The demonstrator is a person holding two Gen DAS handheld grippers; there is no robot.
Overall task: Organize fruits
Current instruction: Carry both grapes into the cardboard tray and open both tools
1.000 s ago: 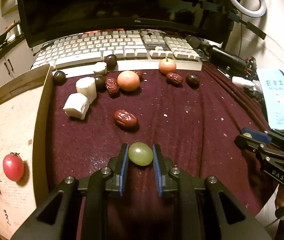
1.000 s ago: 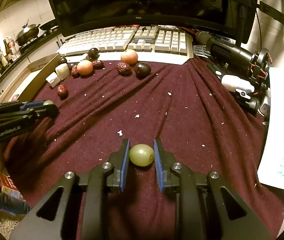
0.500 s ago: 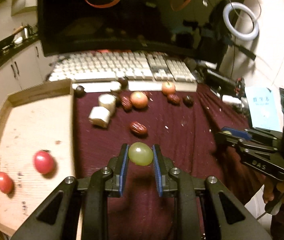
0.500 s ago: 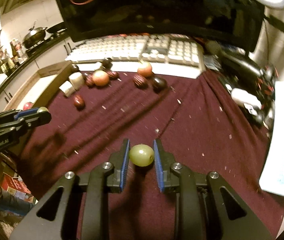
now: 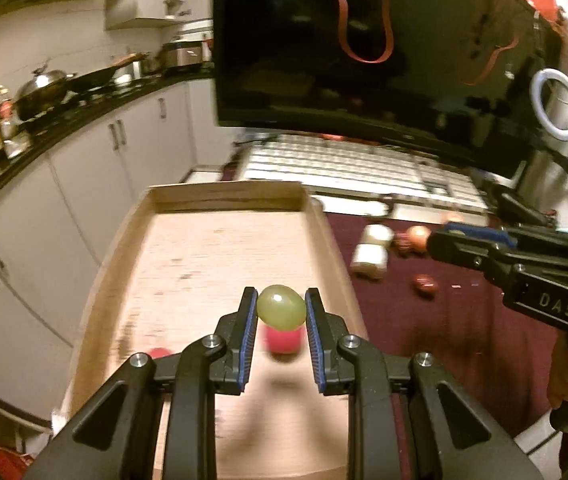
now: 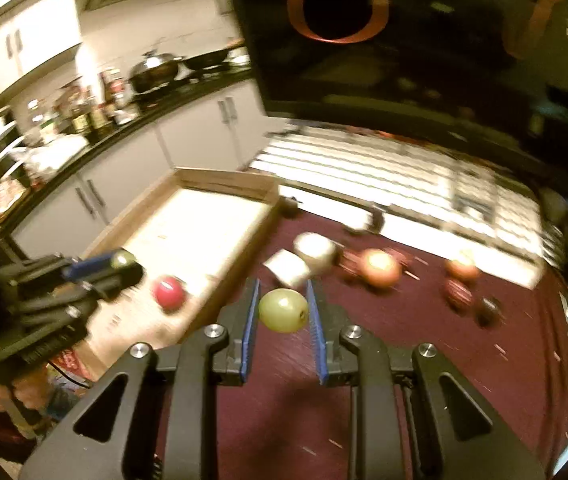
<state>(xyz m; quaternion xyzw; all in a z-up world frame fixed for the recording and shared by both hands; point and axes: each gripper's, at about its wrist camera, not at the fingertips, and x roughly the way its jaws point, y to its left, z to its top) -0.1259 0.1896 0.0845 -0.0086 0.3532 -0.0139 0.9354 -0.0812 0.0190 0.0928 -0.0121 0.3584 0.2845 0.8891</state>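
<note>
My left gripper (image 5: pixel 281 308) is shut on a green grape (image 5: pixel 281 306) and hangs over the wooden tray (image 5: pixel 188 256), above a red cherry tomato (image 5: pixel 282 340). A second tomato (image 5: pixel 158 353) peeks out beside the left finger. My right gripper (image 6: pixel 283 309) is shut on another green grape (image 6: pixel 283 309), above the maroon cloth (image 6: pixel 424 360) just right of the tray's (image 6: pixel 220 264) edge. In the right wrist view the left gripper (image 6: pixel 118 264) shows over the tray near a tomato (image 6: pixel 169 291). In the left wrist view the right gripper (image 5: pixel 460 240) hangs at the right.
White chunks (image 6: pixel 312 258), oranges (image 6: pixel 380 268), red dates (image 6: pixel 458 293) and a dark fruit (image 6: pixel 488 311) lie on the cloth before a white keyboard (image 6: pixel 384 176). A dark monitor (image 5: pixel 364 48) stands behind. Kitchen cabinets (image 5: pixel 84 168) are beyond the tray's left side.
Both grippers swung left and rose, each keeping its grape. The left one went from above the cloth to above the tray; the right one came up beside the tray's edge.
</note>
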